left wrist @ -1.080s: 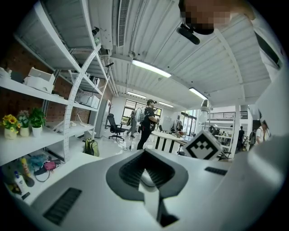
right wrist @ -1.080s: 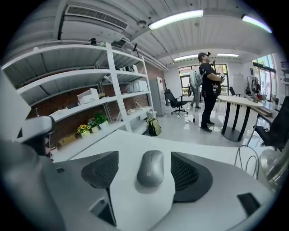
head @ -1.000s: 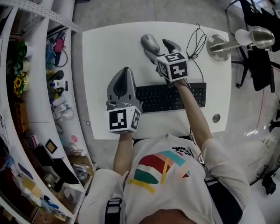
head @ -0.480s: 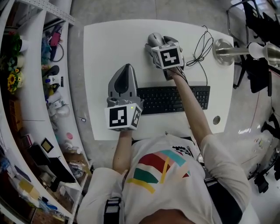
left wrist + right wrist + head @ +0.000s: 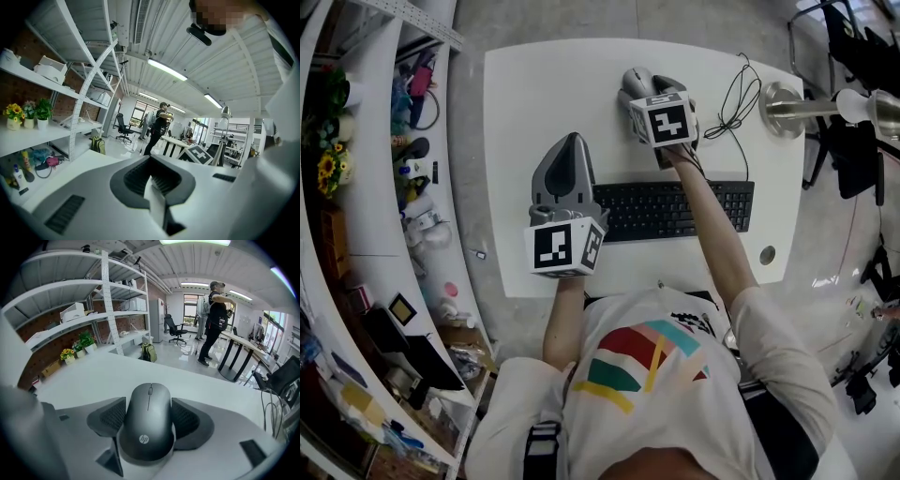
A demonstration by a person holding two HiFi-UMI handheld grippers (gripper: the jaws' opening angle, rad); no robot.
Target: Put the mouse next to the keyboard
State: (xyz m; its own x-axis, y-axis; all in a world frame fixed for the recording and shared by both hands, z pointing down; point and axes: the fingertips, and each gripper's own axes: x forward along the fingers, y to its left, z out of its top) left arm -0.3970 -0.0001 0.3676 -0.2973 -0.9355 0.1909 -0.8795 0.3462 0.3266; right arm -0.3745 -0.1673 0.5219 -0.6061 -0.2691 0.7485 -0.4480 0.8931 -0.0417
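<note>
Mouse [image 5: 146, 425], dark grey with a scroll wheel and a small logo near its back end, is seen lying between the two padded jaws of the right hand-held gripper [image 5: 147, 404]. The jaws are closed against its left and right sides, so it is grasped. In the head view the mouse [image 5: 636, 81] is found at the far part of the white worktop [image 5: 534, 94], beyond the black keyboard [image 5: 675, 208] and apart from it, and it is partly covered by the right hand-held gripper and its marker cube. The keyboard is laid across the near part of the worktop, in front of the person. A thin black cable [image 5: 733, 98] is looped on the worktop just to the right of the mouse, and a round metal lamp base [image 5: 783, 98] is set further right, near the worktop's far right corner. The left hand-held gripper [image 5: 153, 183] is held over the worktop just beside the keyboard's left end. Its jaws are pressed together with nothing between them, and it is pointed away from the person. White shelving [image 5: 394, 141] loaded with small items, among them yellow flowers, is seen along the left side of the room. In the right gripper view a person in dark clothes [image 5: 215, 319] is shown standing far off in the room, well beyond the worktop, near some tables and an office chair.
</note>
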